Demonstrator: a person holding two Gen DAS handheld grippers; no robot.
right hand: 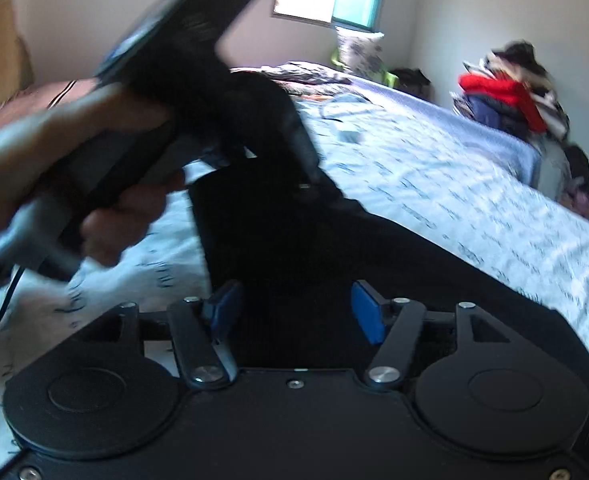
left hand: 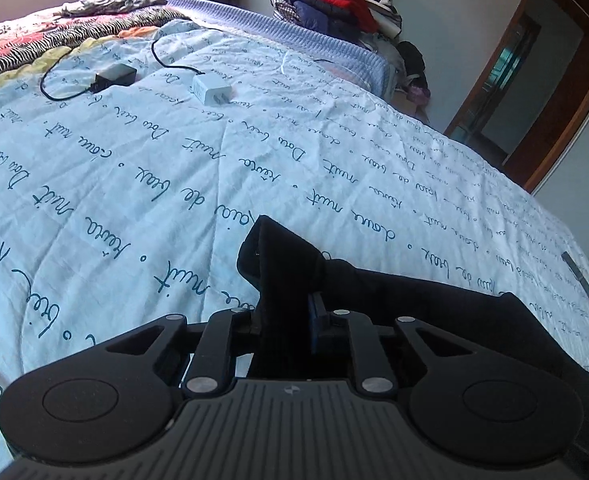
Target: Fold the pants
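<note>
The left gripper (left hand: 282,312) has its jaws pinching a fold of the black pants (left hand: 290,256) above the bed (left hand: 134,184); the right gripper (right hand: 294,312) has its jaws spread, pants lying between them

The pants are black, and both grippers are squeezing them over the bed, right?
Not both. In the left wrist view the left gripper is closed on the black pants. In the right wrist view the right gripper has its blue fingers spread apart over the pants, not squeezing.
</note>
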